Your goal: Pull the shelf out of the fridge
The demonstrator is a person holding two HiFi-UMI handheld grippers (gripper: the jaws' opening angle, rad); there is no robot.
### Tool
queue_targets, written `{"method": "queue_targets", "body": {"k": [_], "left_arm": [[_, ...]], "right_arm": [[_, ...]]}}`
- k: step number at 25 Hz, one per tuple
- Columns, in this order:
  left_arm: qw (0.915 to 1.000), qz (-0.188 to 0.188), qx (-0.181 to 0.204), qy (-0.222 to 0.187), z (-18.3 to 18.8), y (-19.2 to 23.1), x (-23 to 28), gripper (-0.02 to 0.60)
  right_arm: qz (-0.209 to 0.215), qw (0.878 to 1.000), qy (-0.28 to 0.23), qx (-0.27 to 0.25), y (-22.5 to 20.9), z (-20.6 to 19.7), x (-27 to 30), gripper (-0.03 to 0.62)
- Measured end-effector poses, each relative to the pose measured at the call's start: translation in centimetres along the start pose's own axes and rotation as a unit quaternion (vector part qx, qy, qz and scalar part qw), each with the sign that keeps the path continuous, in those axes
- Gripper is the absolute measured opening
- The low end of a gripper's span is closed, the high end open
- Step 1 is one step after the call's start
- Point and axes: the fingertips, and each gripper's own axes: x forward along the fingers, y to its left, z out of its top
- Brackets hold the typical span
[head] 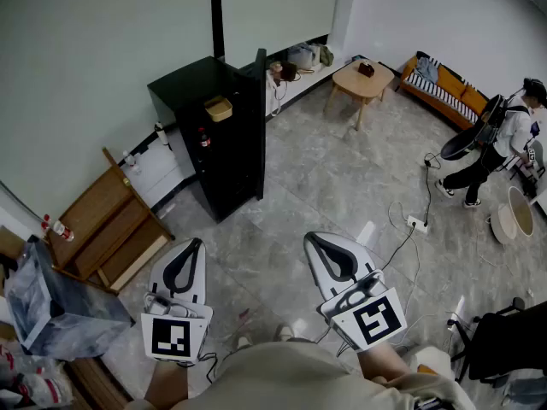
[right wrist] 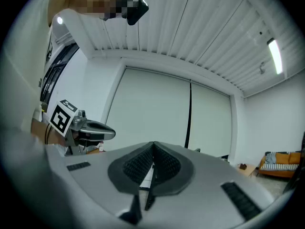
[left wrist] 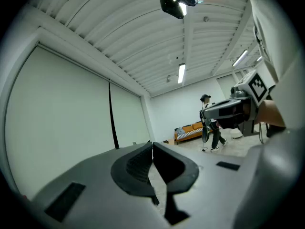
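Black and boxy, the fridge [head: 224,156] stands against the pale wall at the far side of the room, its door [head: 259,118] swung out edge-on and a small yellowish box [head: 218,108] sitting on top. From here its shelf cannot be made out.

Both grippers hang low in front of the person holding them, well apart from the fridge, over the grey tiled floor [head: 325,186]. The left gripper [head: 195,246] has its jaws pressed together with nothing between them. The right gripper [head: 314,240] is likewise closed tight and empty.

A wooden rack [head: 111,225] leans by the wall to the left of the fridge. Farther off stand a small wooden table [head: 362,81] and an orange sofa [head: 444,88], with another person [head: 500,139] near the sofa.
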Motion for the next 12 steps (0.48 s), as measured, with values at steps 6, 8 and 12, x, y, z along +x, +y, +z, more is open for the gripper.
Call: {"method": "queue_targets", "body": {"k": [6,8,12], "left_arm": [[1.0,0.003,0.008,0.001,0.2,-1.5,1.0,0.009],[0.9999,0.007,0.01,0.005,0.0,-2.0,1.4,0.009],[0.9998,0.013,0.014,0.01,0.1,-3.4,1.9,0.009]], "right_arm": [[-0.006,1.0,0.007,0.009,-2.0,-0.9,-0.7,-0.005],[-0.006,1.0,0.006,0.012,-2.8,-1.3,-1.1,-0.005],[-0.005,1.0,0.003,0.016,-4.2,-1.7,-2.2,-0.005]]}}
